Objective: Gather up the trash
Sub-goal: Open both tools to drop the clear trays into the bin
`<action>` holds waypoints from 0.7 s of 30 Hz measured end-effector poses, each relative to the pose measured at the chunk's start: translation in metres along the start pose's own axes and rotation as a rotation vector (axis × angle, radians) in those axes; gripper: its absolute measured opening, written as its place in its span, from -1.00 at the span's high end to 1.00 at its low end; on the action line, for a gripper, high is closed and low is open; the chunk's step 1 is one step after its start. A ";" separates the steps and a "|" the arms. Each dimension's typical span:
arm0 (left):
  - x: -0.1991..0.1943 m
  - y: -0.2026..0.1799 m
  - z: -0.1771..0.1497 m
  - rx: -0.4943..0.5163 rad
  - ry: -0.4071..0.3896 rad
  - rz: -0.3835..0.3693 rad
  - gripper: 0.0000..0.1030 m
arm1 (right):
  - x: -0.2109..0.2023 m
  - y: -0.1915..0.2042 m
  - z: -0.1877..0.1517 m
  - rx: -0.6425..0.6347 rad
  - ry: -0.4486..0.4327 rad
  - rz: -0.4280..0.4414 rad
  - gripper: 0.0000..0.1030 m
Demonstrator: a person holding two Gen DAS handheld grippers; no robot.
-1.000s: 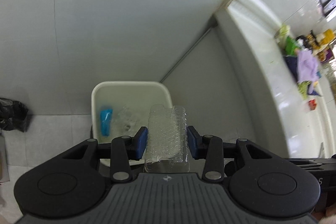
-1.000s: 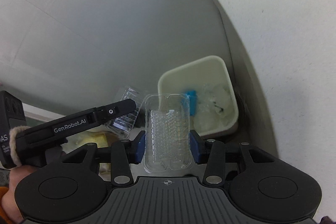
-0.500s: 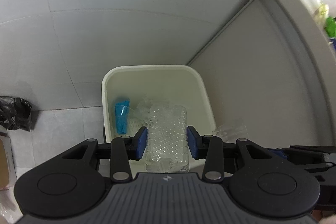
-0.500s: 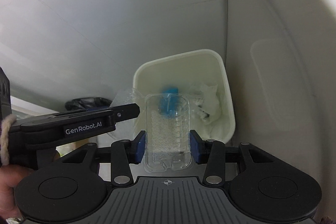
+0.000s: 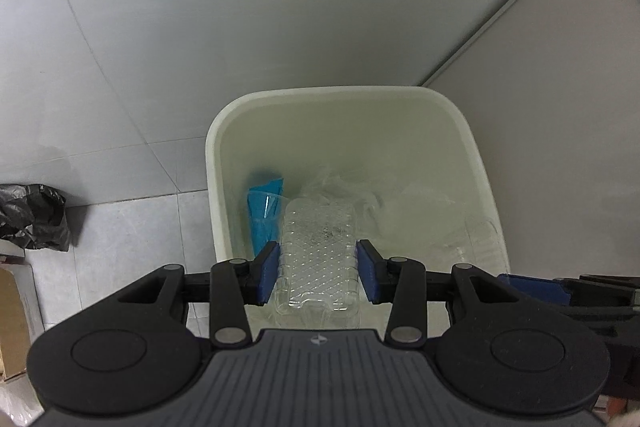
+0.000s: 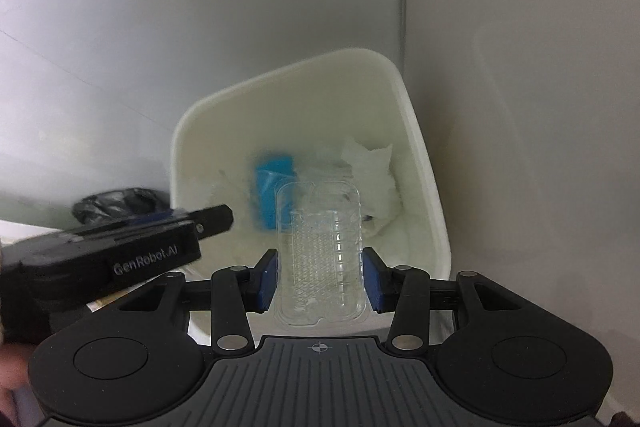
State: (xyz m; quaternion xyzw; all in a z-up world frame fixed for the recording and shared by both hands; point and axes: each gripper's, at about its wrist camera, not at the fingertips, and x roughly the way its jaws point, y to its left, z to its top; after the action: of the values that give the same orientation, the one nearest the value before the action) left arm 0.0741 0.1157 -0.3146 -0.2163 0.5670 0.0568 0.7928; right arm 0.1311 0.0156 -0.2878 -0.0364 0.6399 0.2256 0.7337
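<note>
A cream trash bin stands on the floor against the wall; it also shows in the right wrist view. Inside lie a blue cup, clear plastic and crumpled white tissue. My left gripper is shut on a clear ribbed plastic tray held over the bin's near edge. My right gripper is shut on a second clear plastic tray, also over the bin. The left gripper's body shows at the left of the right wrist view.
A black plastic bag lies on the tiled floor left of the bin. A cardboard box is at the far left edge. A grey cabinet panel stands right of the bin.
Both grippers have moved closer and lower toward the bin, which now fills more of each view. Both still hold their clear trays.
</note>
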 end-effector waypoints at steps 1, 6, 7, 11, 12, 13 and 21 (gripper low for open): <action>0.002 0.000 0.001 0.003 0.002 -0.002 0.25 | 0.001 0.004 0.002 -0.006 -0.001 -0.007 0.16; 0.003 -0.001 0.008 0.024 -0.016 -0.019 0.17 | 0.001 0.002 0.006 -0.001 -0.014 -0.016 0.11; -0.001 -0.003 0.008 0.030 -0.018 -0.026 0.00 | 0.001 0.001 0.007 0.003 -0.015 -0.020 0.04; -0.008 -0.005 0.009 0.037 -0.025 -0.041 -0.33 | -0.004 0.002 0.010 0.020 -0.018 -0.018 -0.36; -0.010 -0.005 0.009 0.034 -0.022 -0.045 -0.36 | -0.006 0.002 0.009 0.020 -0.021 -0.016 -0.41; -0.011 -0.004 0.009 0.030 -0.019 -0.047 -0.38 | -0.009 0.002 0.007 0.018 -0.021 -0.016 -0.43; -0.021 -0.002 0.008 0.030 -0.012 -0.048 -0.47 | -0.006 0.006 0.006 0.011 -0.010 -0.018 -0.44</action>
State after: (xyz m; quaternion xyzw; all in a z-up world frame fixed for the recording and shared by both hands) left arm 0.0744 0.1203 -0.2924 -0.2174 0.5579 0.0306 0.8004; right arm 0.1340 0.0216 -0.2798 -0.0372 0.6371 0.2156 0.7390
